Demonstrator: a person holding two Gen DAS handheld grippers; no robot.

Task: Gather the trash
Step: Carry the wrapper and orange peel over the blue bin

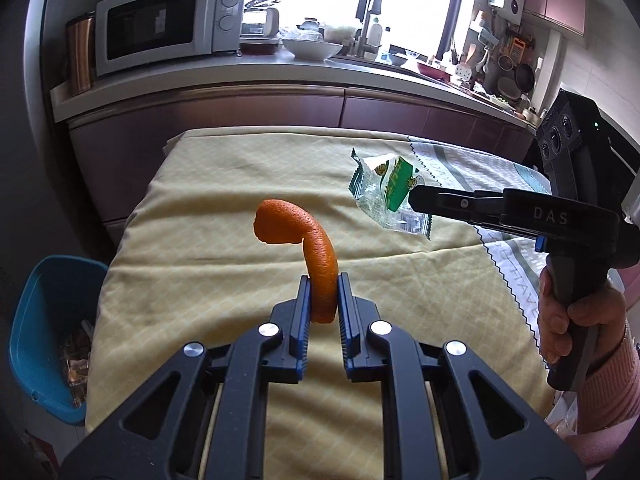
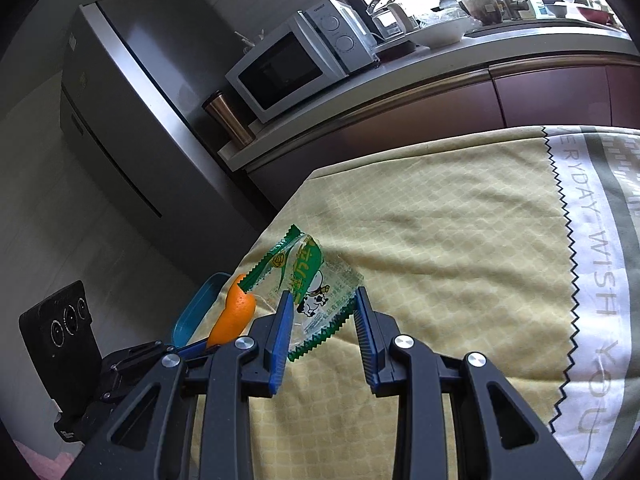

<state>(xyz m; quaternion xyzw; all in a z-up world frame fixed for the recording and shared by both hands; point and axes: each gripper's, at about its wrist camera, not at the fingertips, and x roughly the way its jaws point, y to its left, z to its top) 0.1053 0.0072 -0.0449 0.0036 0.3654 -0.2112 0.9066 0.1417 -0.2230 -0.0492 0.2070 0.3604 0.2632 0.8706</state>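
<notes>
Left wrist view: one orange peel (image 1: 316,256) clamped by left gripper (image 1: 324,300), raised above yellow cloth (image 1: 208,208). One green wrapper (image 2: 308,292) seen at right gripper (image 2: 322,312), jaws wide, grip cannot be told. One blue bin (image 1: 36,320) at near left.

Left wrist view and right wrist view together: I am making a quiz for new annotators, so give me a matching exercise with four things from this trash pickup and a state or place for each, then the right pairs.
Things:
1. orange peel
2. snack wrapper
3. blue trash bin
4. microwave

States or places:
A. on the kitchen counter, by the window
B. pinched upright in the left gripper
C. on the floor beside the table, already holding some trash
D. between the open fingers of the right gripper, not yet clamped

Pairs: 1-B, 2-D, 3-C, 4-A
</notes>
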